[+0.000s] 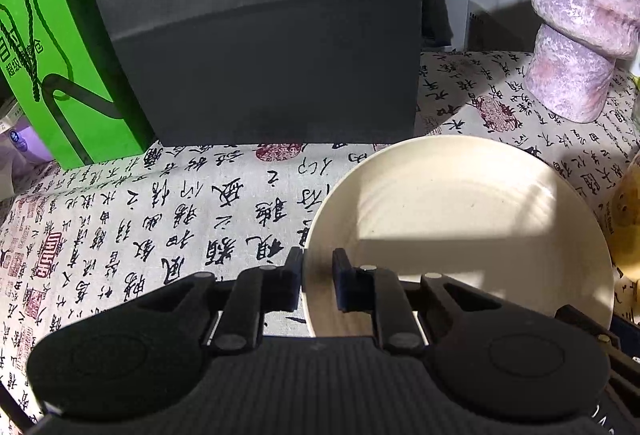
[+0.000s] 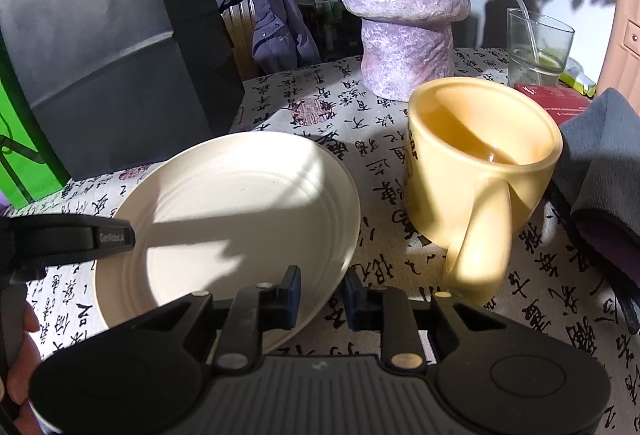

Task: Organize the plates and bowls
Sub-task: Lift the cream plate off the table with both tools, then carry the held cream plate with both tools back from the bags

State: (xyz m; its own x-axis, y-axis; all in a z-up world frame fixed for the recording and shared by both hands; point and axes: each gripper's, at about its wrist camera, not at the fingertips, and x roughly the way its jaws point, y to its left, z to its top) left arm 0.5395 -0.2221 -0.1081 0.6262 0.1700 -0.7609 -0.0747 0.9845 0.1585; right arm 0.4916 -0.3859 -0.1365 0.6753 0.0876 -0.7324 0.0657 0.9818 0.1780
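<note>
A cream plate [image 1: 460, 215] lies on the calligraphy-print tablecloth [image 1: 160, 215], half in sunlight. My left gripper [image 1: 318, 267] is shut on the plate's left rim, with one finger outside it and one over its inside. In the right wrist view, my right gripper [image 2: 322, 287] is shut on the near right rim of the same plate [image 2: 240, 195]. A left gripper finger [image 2: 112, 237] reaches over the plate's left edge there. I cannot tell whether the plate is lifted off the cloth.
A yellow mug [image 2: 480, 163] holding liquid stands just right of the plate. A purple vase [image 2: 404, 15], a glass [image 2: 538, 47] and a red box [image 2: 552, 101] stand behind it, with grey cloth [image 2: 604, 155] at right. A black box [image 1: 260, 35] and green bag [image 1: 52, 75] stand at the back left.
</note>
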